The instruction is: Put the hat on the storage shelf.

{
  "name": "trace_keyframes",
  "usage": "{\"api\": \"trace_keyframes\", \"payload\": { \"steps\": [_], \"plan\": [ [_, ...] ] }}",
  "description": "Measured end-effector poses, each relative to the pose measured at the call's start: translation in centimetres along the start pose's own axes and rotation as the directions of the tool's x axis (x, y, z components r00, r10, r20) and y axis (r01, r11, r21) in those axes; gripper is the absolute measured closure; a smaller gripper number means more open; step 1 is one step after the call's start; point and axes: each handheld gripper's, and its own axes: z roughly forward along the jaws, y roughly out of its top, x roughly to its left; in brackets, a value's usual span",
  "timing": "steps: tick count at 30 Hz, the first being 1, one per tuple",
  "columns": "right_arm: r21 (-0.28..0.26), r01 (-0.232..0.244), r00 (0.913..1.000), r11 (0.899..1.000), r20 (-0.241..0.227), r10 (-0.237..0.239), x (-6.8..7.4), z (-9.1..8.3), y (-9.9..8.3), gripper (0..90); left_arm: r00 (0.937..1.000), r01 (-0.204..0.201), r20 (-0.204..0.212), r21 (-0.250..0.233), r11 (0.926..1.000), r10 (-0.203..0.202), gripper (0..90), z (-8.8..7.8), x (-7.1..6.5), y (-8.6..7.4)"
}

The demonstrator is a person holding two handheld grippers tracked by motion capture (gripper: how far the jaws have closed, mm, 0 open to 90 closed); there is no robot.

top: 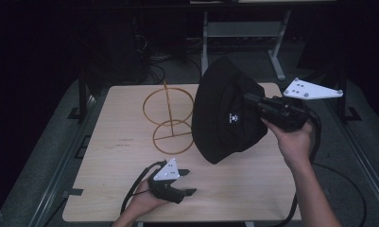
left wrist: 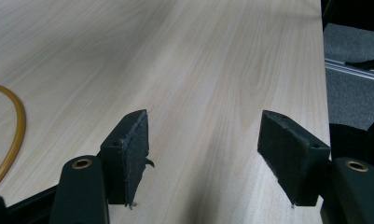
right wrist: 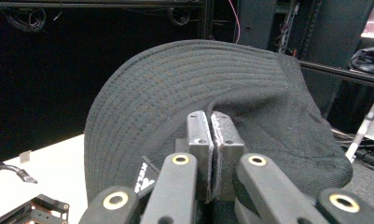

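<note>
- Black bucket hat (top: 225, 113) is up in the air over the right half of the desk (top: 111, 189), clear of the surface, hanging roughly edge-on with its brim toward the camera.
- Small white logo (top: 233, 117) visible on the hat's side in the high view; a woven tag (right wrist: 146, 179) shows at the brim in the right gripper view.
- Right claw (top: 251, 100) is clamped on the hat's brim: in the right gripper view (right wrist: 211, 154) the two pads are pressed together with only fabric between them, stitched brim fanning out above.
- Right hand (top: 296, 142) holds that gripper raised above the desk's right edge; grey three-cornered plate (top: 312, 90) on top, cable (top: 314, 142) trailing down past the wrist.
- Wire hat stand (top: 170, 118), gold-coloured, with two rings and an upright rod, sits on the desk just left of the hat; whether the hat touches it cannot be told.
- Left claw (top: 189, 182) sits low at the desk's near edge, well apart from the hat, jaws spread wide and holding nothing; the left gripper view (left wrist: 203, 154) shows bare wood grain between the pads.
- Left hand (top: 144, 201) grips it from below-left, with the gripper's cable (top: 135, 184) looping beside it.
- An arc of the gold ring (left wrist: 14, 135) shows at the left edge of the left gripper view.
</note>
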Motion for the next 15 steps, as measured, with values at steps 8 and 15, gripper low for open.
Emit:
{"api": "trace_keyframes", "payload": {
  "steps": [8,15],
  "plan": [
    [0.002,0.014,0.9998,1.000,-0.011,-0.014,0.1,0.9,0.9,87.7,1.0000,0.006,0.004,-0.004,1.0000,-0.006,32.8,0.0,0.0,0.0],
    [-0.004,0.021,0.9996,1.000,-0.017,-0.021,0.1,1.3,1.8,87.7,0.9999,0.014,0.008,-0.008,0.9999,-0.014,32.8,0.1,-0.1,0.0]
  ]
}}
